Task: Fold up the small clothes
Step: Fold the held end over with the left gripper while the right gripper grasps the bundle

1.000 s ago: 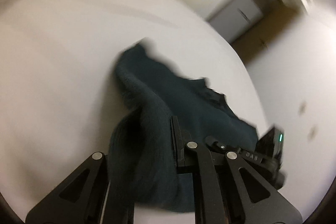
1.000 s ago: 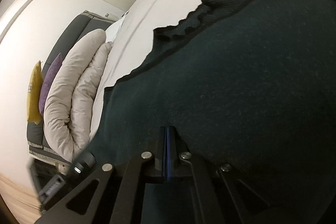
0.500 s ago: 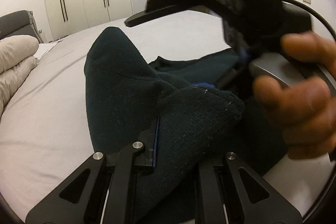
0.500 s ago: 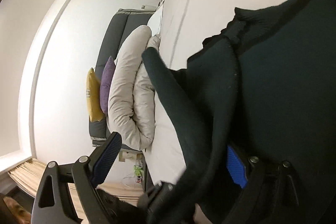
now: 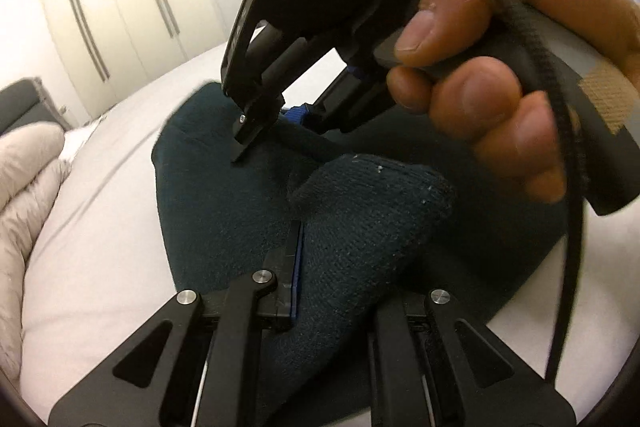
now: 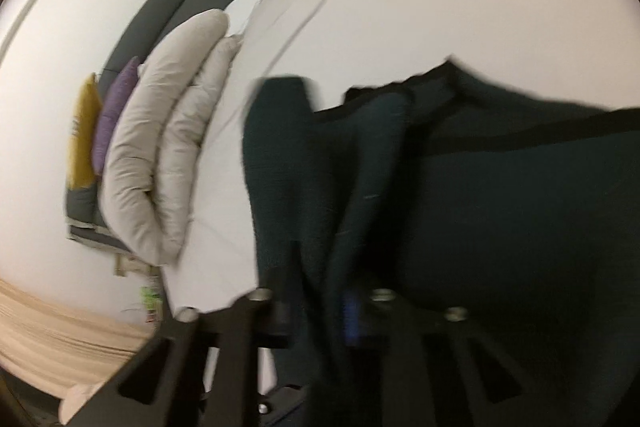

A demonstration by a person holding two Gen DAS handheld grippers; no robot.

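Note:
A dark teal knit garment lies bunched on the white bed. At the bottom of the left wrist view my left gripper is shut on a thick fold of it, and the cloth hides one finger. A hand holds my right gripper just beyond, tips down on the garment. Its jaws are closing, with a ridge of cloth pinched between them. The blurred right wrist view shows the right gripper with dark cloth between its fingers and the garment spread to the right.
A beige rolled duvet lies on the bed to the left, by a grey headboard with purple and yellow cushions. Cream wardrobe doors stand behind. Wooden floor shows below the bed's edge.
The right gripper let go of the flat garment, opened wide, then closed on a raised fold near the left gripper. The left gripper rolled upright and carried its fold across.

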